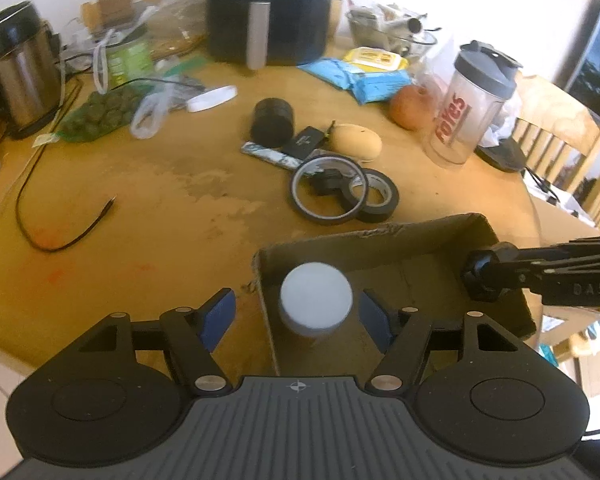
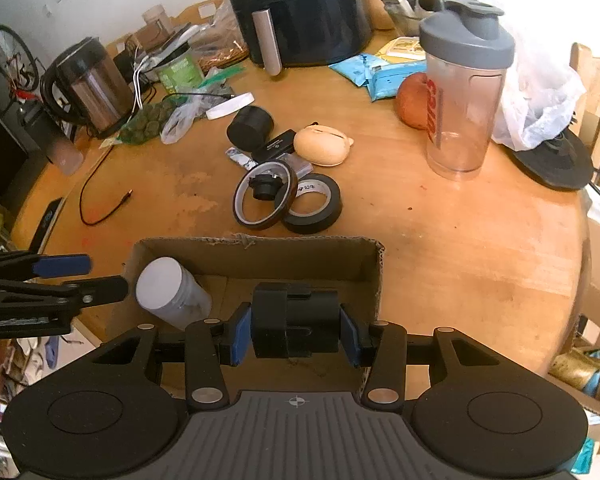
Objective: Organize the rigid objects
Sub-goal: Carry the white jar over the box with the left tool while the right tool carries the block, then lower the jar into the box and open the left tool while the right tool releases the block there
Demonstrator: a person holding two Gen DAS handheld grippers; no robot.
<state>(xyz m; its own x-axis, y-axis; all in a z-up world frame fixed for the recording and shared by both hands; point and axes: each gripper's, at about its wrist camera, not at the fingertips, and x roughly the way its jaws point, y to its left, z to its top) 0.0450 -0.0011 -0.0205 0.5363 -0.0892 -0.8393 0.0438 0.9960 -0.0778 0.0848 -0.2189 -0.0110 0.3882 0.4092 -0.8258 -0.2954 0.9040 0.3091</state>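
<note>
Over the cardboard box [image 1: 384,240] from the left wrist: left gripper [image 1: 296,312] spread wide, pads clear of the white-lidded jar [image 1: 316,300] standing inside. From the right wrist: right gripper [image 2: 296,332] clamped on a black block [image 2: 294,326], low in the box beside the jar.

Setting: a home, dining or kitchen area. Round wooden table [image 2: 460,240], worn and stained, heavily cluttered. Kitchen appliances at the back: black air fryer [image 2: 300,12] and steel kettle [image 2: 88,84]. Food and drink items: shaker bottle [image 2: 464,92], apple [image 2: 410,102], blue snack packets [image 1: 360,76], green jar [image 1: 126,60]. Wooden slat-back chair [image 1: 560,148] at the table edge. Dark screen [image 1: 598,60] on the right wall.
</note>
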